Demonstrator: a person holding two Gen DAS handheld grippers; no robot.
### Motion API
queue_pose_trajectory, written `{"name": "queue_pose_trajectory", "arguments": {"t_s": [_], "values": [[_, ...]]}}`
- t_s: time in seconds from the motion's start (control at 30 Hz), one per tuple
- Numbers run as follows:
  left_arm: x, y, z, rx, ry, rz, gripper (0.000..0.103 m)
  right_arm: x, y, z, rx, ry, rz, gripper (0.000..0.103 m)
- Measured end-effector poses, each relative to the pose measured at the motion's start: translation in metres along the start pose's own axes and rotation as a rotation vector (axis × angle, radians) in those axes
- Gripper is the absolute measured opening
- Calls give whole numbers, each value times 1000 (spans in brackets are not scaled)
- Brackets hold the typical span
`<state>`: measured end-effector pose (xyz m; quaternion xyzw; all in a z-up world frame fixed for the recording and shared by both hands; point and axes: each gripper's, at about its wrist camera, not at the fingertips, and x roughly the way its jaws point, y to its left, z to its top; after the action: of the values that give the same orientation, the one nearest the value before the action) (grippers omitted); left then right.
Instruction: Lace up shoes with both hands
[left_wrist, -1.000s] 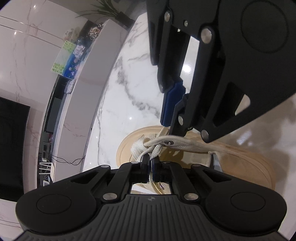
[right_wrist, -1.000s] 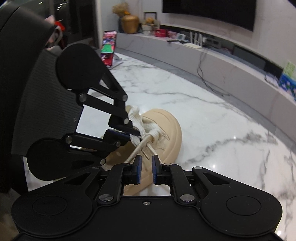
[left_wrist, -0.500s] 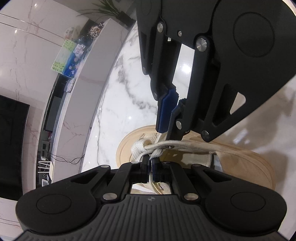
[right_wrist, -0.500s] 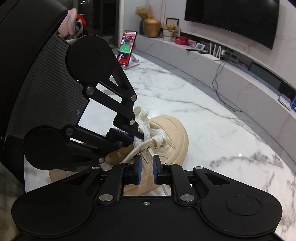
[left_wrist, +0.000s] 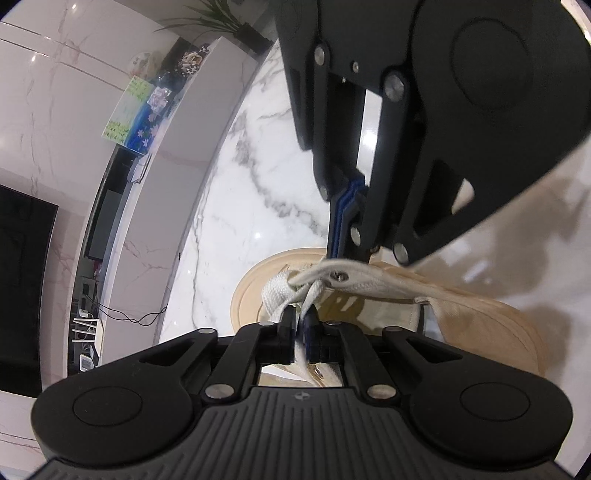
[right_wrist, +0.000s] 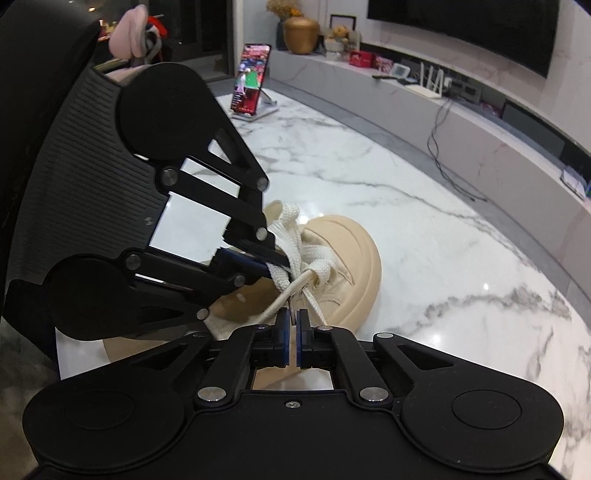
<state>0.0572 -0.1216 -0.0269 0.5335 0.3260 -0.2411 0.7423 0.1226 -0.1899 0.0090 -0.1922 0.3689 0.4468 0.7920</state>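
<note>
Jaws masking lace crossing

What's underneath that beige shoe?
The beige shoe stands on a white marble table; its sole hides the patch beneath. Both hand-held grippers, left and right, pinch its white lace above, covering part of the upper.
</note>
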Motion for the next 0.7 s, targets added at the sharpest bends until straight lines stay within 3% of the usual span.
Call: {"name": "queue_pose_trajectory", "arguments": {"t_s": [0.03,0.07,0.27,0.33,0.7], "values": [[-2,0,-1,-2,-2,1,27,-1,-1,-1,6,6,-8,1],[-4,0,-2,-4,-4,2,29,-1,-3,-2,19,21,-27,1],[-15,2,-9,-26,-18,7,31,-11,-14,-16,95,78,-94,1],[-20,6,-12,-48,-32,9,38,-16,-16,-21,113,94,-107,1],[-32,24,-26,-131,-44,11,38,-47,-29,-65,173,210,-200,1]]}}
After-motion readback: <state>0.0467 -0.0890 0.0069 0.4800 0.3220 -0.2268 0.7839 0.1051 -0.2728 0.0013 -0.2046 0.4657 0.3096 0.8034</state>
